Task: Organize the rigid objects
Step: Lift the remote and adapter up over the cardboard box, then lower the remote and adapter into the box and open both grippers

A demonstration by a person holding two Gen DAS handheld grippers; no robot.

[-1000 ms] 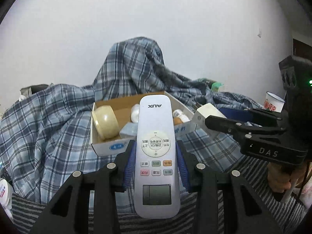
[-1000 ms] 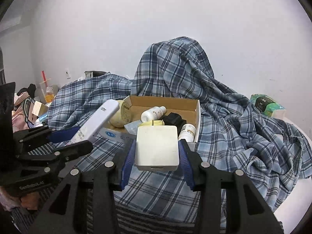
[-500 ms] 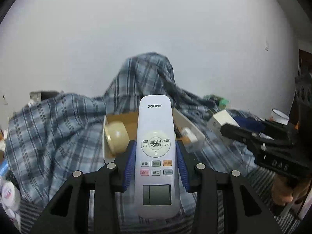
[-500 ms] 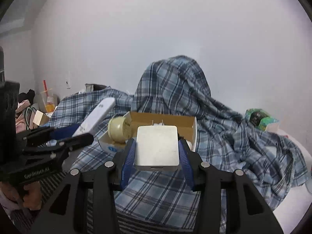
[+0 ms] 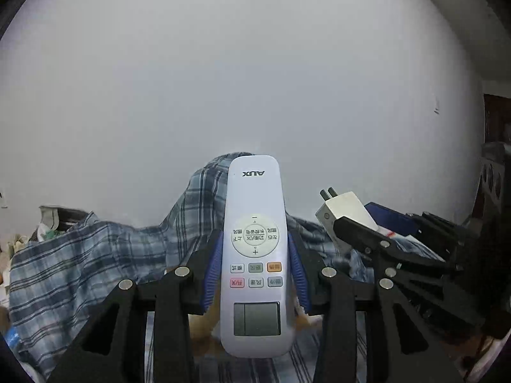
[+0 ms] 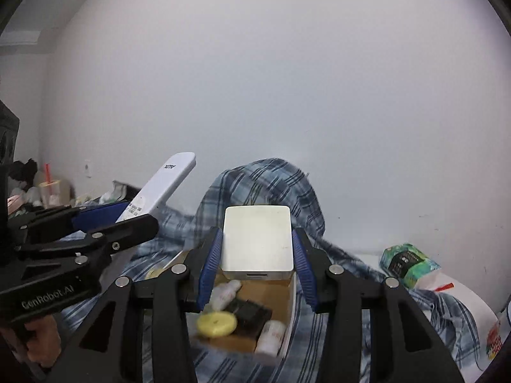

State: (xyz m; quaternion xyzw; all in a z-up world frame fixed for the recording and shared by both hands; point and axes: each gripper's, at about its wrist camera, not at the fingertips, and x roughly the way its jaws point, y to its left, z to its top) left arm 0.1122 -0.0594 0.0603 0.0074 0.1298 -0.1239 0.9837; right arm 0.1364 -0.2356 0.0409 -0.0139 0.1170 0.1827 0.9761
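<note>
Both wrist views near, facing wall, perhaps level

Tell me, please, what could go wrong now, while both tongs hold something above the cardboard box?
1. The left tongs grip the long white remote control only at its lower half, so its long free end could pivot or slip.
2. The open brown cardboard box already holds small bottles and a yellow round disc; the white square charger in the right tongs may land on them.
3. The two tongs are close together and could collide.
</note>
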